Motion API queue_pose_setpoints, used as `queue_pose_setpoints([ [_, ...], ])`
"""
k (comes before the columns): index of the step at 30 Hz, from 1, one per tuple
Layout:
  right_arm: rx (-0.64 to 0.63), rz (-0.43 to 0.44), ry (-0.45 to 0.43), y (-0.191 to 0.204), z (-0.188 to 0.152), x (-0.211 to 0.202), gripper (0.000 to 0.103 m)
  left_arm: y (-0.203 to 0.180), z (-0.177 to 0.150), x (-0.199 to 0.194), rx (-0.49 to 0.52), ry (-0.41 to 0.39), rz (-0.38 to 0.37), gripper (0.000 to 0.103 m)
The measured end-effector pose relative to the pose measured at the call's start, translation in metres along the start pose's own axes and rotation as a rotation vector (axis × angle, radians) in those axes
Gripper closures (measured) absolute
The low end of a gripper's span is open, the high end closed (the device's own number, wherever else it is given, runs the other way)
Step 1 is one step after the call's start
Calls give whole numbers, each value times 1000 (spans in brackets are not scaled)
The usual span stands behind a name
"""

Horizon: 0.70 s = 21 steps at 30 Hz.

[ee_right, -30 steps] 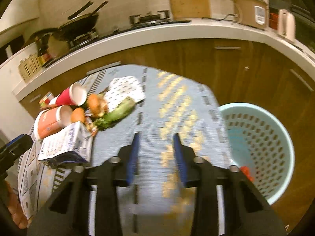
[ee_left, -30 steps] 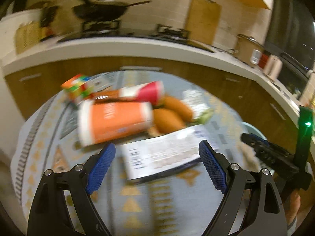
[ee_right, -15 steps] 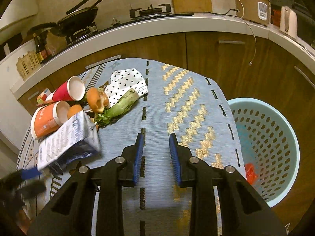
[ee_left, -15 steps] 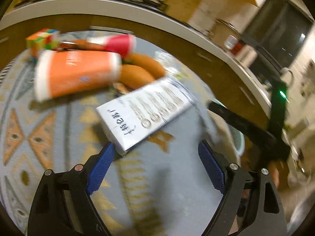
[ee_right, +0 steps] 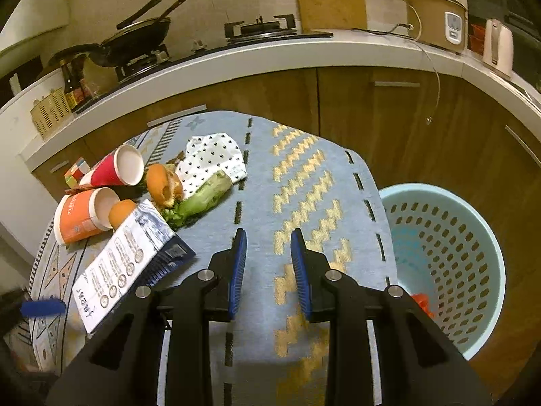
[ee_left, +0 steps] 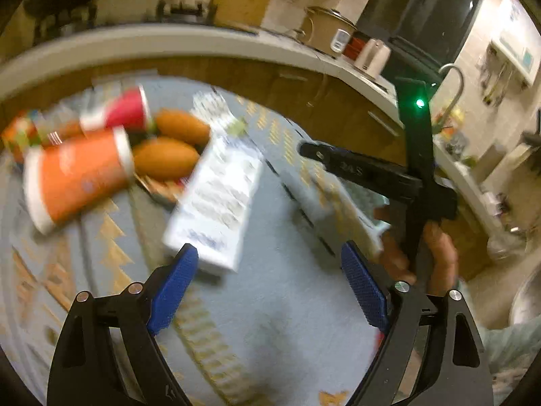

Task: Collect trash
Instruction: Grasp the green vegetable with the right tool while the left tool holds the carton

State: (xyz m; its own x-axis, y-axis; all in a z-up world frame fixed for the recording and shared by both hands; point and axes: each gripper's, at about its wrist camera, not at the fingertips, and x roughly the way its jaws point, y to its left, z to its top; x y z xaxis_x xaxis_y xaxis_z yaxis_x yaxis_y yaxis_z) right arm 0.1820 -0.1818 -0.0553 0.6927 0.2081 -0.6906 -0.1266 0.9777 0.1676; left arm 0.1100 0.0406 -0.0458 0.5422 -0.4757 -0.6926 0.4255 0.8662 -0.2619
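A white and blue carton [ee_right: 125, 264] lies flat at the near left of the cloth-covered table [ee_right: 304, 176]. Behind it lie an orange cup [ee_right: 81, 216], a red cup [ee_right: 115, 169], two bread rolls [ee_right: 164, 186], a green stalk [ee_right: 203, 196] and a dotted napkin [ee_right: 209, 159]. My left gripper [ee_left: 268, 250] is wide, its jaws opening. The carton [ee_left: 216, 203] ends just at its left fingertip [ee_left: 184, 260], unpressed. My right gripper [ee_right: 268, 233] hovers over bare cloth, open by a narrow gap with nothing in it.
A light blue perforated basket [ee_right: 473, 237] stands on the floor off the table's right edge, with a red scrap [ee_right: 422, 302] inside. A colour cube [ee_right: 76, 172] sits far left. Wooden cabinets and a counter with stove and rice cooker [ee_right: 436, 20] curve behind.
The left gripper rolled and swung rightward; the carton now points lengthwise away from its left pad. In the right view the carton's near end has turned towards the left gripper. The right gripper barely moved.
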Motion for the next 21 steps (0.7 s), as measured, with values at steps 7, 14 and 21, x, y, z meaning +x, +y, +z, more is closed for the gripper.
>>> queue_pose_setpoints([
  [7, -28, 46, -4, 7, 23, 0, 79, -3, 35, 53, 101, 75, 224, 18],
  [14, -41, 78, 37, 14, 35, 17, 79, -10, 37, 84, 134, 134, 288, 46],
  [21, 1, 149, 124, 27, 42, 51, 60, 2, 24, 45, 29, 46, 217, 49],
])
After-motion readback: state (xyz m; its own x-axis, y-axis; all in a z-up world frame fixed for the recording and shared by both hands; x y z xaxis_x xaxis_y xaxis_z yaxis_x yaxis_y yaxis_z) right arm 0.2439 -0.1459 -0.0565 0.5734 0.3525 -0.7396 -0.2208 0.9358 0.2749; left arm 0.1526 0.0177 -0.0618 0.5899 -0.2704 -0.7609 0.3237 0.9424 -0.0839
